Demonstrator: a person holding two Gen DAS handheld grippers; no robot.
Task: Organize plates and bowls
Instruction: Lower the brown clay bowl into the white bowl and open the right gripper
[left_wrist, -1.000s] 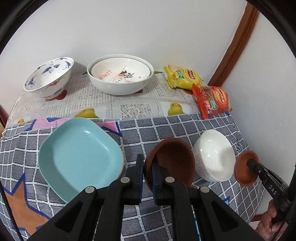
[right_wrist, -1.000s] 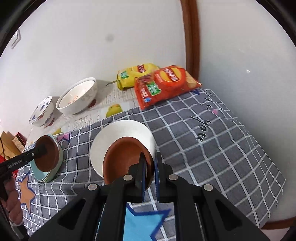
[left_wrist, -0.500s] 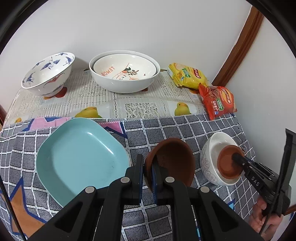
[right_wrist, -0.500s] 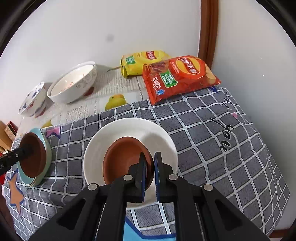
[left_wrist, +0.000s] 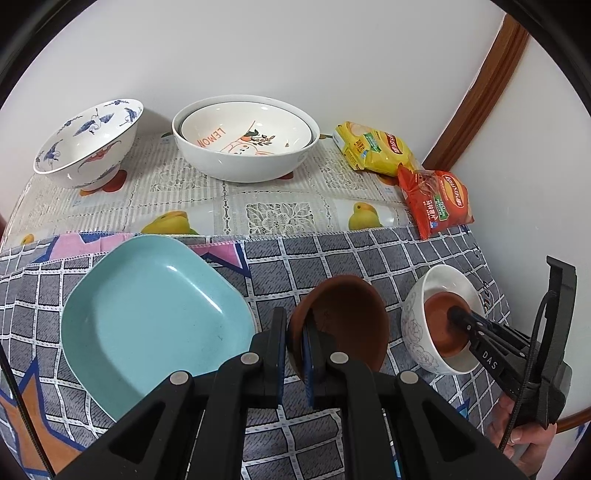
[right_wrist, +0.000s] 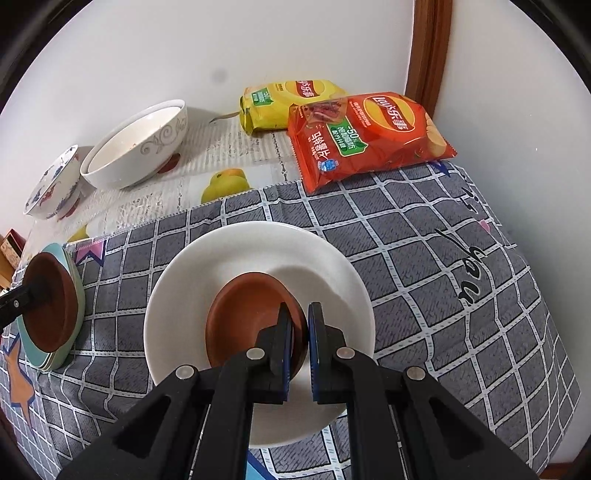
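Observation:
My left gripper (left_wrist: 295, 328) is shut on the rim of a brown bowl (left_wrist: 347, 321) and holds it just right of the teal plate (left_wrist: 155, 317). My right gripper (right_wrist: 298, 325) is shut on the rim of a second brown bowl (right_wrist: 247, 317), which sits low inside the white bowl (right_wrist: 258, 266). In the left wrist view that white bowl (left_wrist: 417, 325) stands at the right with the brown bowl (left_wrist: 439, 325) in it and the right gripper (left_wrist: 458, 315) over it. In the right wrist view the left gripper's bowl (right_wrist: 51, 306) shows at the far left against the teal plate (right_wrist: 75, 291).
A large white bowl (left_wrist: 243, 162) with a smaller bowl nested inside and a blue-patterned bowl (left_wrist: 88, 144) stand at the back by the wall. Yellow (left_wrist: 373, 147) and red (left_wrist: 436, 199) chip bags lie at the back right corner. The table's right edge is close to the white bowl.
My right gripper has carried its brown bowl over the white bowl and lowered it inside. My left gripper with its brown bowl has stayed beside the teal plate.

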